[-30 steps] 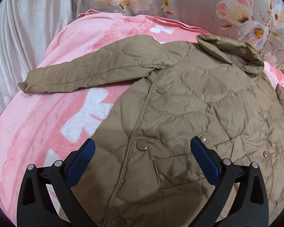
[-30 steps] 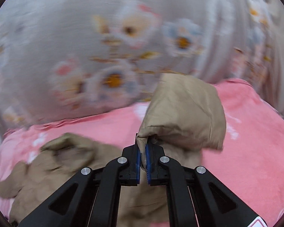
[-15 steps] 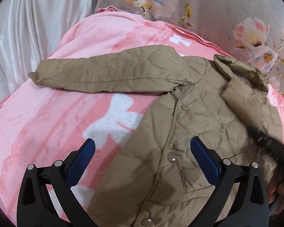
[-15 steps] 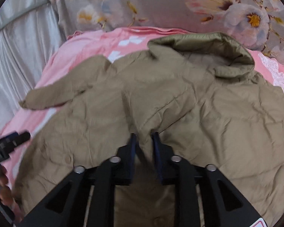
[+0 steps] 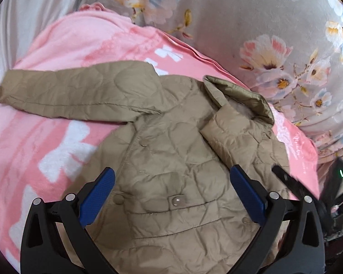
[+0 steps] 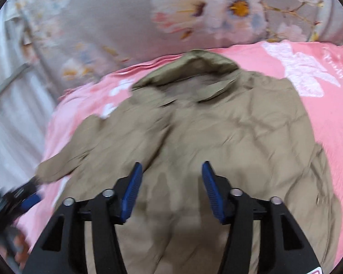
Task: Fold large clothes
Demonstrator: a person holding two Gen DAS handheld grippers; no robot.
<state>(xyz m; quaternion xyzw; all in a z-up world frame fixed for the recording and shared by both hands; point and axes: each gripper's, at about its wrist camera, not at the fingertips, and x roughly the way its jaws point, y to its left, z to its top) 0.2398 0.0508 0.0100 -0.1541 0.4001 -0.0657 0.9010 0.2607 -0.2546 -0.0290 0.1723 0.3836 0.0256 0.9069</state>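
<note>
A tan quilted jacket (image 5: pixel 178 159) lies front up on a pink blanket (image 5: pixel 34 137). Its left sleeve (image 5: pixel 75 93) stretches out flat to the left. Its right sleeve (image 5: pixel 228 134) lies folded over the chest, below the collar (image 5: pixel 240 93). My left gripper (image 5: pixel 171 194) is open and empty above the jacket's lower front. My right gripper (image 6: pixel 171 187) is open and empty above the jacket (image 6: pixel 217 148), blurred by motion. The right gripper also shows at the right edge of the left wrist view (image 5: pixel 292 187), and the left gripper at the left edge of the right wrist view (image 6: pixel 22 201).
A grey floral fabric (image 5: pixel 263 34) rises behind the blanket. A pale satin curtain (image 5: pixel 22 11) hangs at the left. The blanket's right part (image 6: pixel 320 80) lies bare beside the jacket.
My right gripper carried the right sleeve over the jacket's chest, let go of it and opened wide. The left gripper stayed open and shifted its view slightly.
</note>
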